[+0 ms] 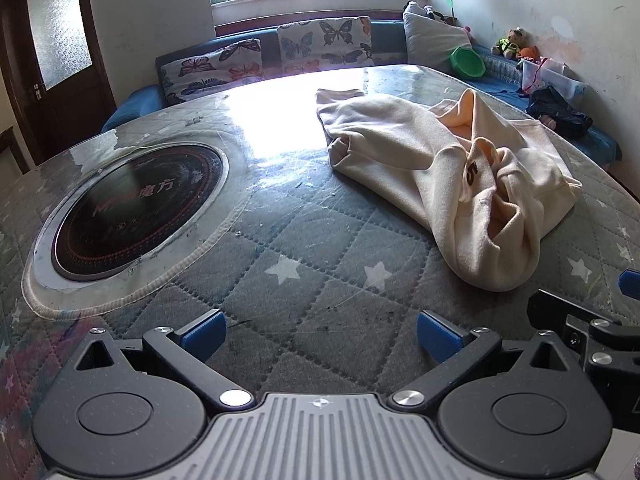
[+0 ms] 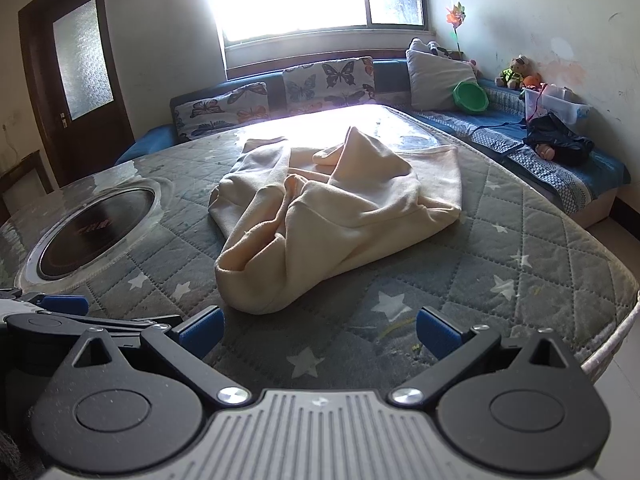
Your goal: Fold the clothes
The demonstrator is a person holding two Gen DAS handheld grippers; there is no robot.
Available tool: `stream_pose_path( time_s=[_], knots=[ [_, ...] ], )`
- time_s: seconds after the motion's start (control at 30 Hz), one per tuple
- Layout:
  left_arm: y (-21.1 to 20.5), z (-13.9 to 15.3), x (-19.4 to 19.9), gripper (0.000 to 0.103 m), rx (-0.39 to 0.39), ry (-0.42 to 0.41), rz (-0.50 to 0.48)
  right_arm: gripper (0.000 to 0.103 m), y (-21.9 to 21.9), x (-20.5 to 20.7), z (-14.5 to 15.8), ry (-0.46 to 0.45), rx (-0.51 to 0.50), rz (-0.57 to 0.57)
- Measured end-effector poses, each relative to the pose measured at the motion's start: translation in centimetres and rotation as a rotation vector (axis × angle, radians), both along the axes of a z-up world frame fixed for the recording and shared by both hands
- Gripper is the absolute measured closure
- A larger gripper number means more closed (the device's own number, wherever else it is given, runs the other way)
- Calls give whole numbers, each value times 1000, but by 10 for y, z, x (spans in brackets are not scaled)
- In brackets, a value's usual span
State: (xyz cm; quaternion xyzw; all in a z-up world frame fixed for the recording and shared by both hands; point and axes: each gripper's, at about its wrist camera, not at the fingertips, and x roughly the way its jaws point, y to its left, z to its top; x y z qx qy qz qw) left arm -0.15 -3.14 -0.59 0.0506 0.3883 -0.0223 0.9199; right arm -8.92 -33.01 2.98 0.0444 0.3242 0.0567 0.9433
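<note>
- The left gripper (image 1: 320, 334) is hovering over the table (image 1: 304, 240), its blue fingers (image 1: 202, 330) spread wide with nothing between them.
- A cream garment (image 1: 440, 172) is lying crumpled ahead and to the right of the fingers, apart from them, a dark "5" showing among its folds.
- A round black hob (image 1: 132, 212) is sitting set into the table ahead and to the left of the fingers.
- The right gripper (image 1: 592, 320) is showing in part just right of the right finger, one blue fingertip visible at the frame edge.
- Butterfly cushions (image 1: 276, 52) are leaning on a bench far ahead, beyond the table.
</note>
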Motion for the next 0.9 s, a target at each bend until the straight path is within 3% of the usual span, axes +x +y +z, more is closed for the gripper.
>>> stream_pose_path(
  time_s=[0.9],
  knots=[
    [-5,7,15,0,11,17,-21,0,-4,15,7,-6,16,-7]
  ],
)
